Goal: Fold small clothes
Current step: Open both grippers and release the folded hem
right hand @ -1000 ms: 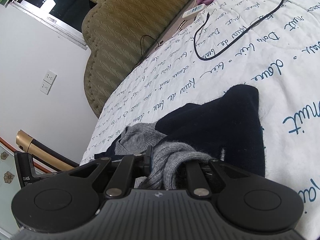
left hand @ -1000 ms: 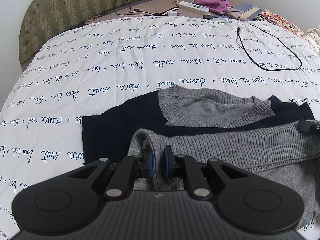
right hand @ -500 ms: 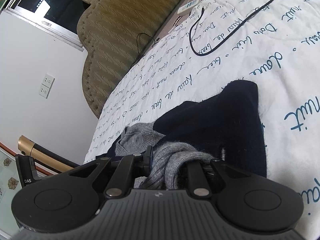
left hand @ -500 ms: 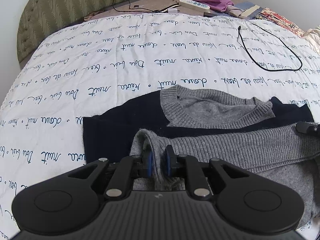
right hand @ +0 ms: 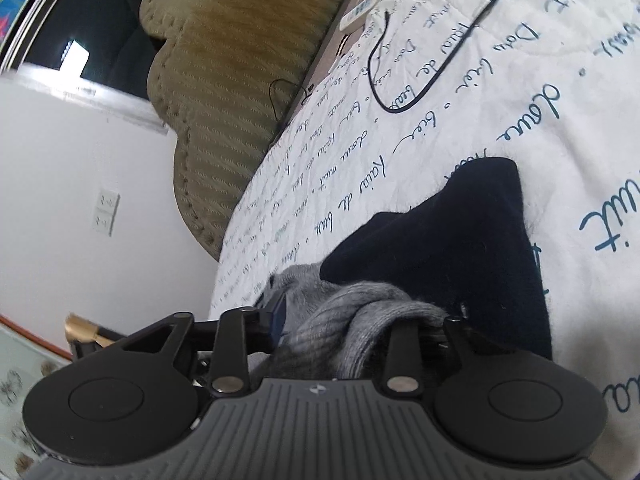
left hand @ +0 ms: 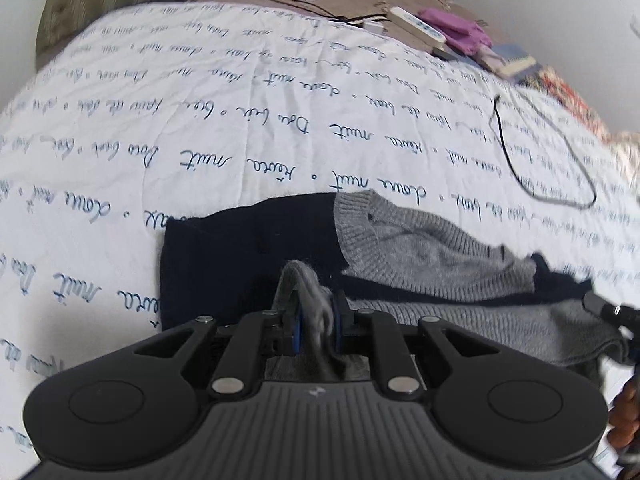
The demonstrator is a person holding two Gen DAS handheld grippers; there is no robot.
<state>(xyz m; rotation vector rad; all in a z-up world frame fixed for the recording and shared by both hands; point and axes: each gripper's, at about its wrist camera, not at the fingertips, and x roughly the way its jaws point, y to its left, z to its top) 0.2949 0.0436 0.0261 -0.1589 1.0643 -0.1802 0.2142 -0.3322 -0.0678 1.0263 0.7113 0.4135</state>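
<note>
Sweater (left hand: 440,248) hem bunched in both low, level grippers: left gripper (left hand: 316,324), right gripper (right hand: 360,320).

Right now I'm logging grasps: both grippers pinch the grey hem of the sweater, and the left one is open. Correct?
Not quite. The left gripper is shut on the sweater, grey knit bunched between its blue pads, as the left wrist view shows. The right gripper also pinches grey hem.

bed (left hand: 168,128) | on it: sweater (left hand: 432,248), black cable (left hand: 560,196), remote (left hand: 416,28)
</note>
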